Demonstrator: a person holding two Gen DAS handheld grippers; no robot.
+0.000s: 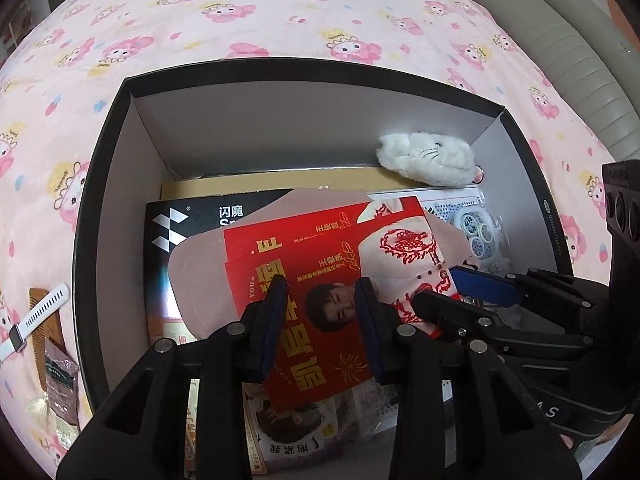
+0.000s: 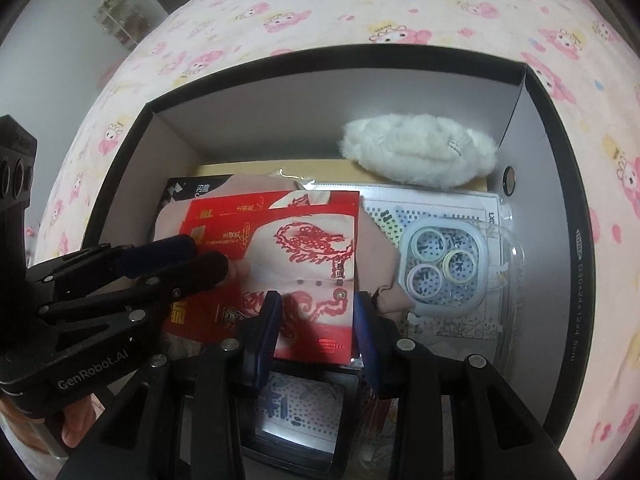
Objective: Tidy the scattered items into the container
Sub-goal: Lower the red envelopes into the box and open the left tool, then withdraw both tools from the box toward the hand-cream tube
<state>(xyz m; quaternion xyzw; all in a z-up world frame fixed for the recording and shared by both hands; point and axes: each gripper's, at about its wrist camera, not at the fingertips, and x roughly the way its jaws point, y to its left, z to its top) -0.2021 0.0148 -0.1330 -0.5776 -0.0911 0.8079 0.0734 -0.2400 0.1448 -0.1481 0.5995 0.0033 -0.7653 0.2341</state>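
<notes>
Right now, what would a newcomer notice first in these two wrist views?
A black box on pink cartoon-print bedding, packed with a red printed packet on top and a white fluffy toy at its far wall. The left gripper and right gripper hover over the packet; a white watch lies outside.

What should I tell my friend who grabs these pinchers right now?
Left gripper: open, above the red packet inside the box.
Right gripper: open, over the same packet, nothing pinched.
Done: the packet, a white fluffy toy and other bits lie in the box.
Left: a watch, a comb and a small pouch lie on the bed beside the box. Put them in.
</notes>
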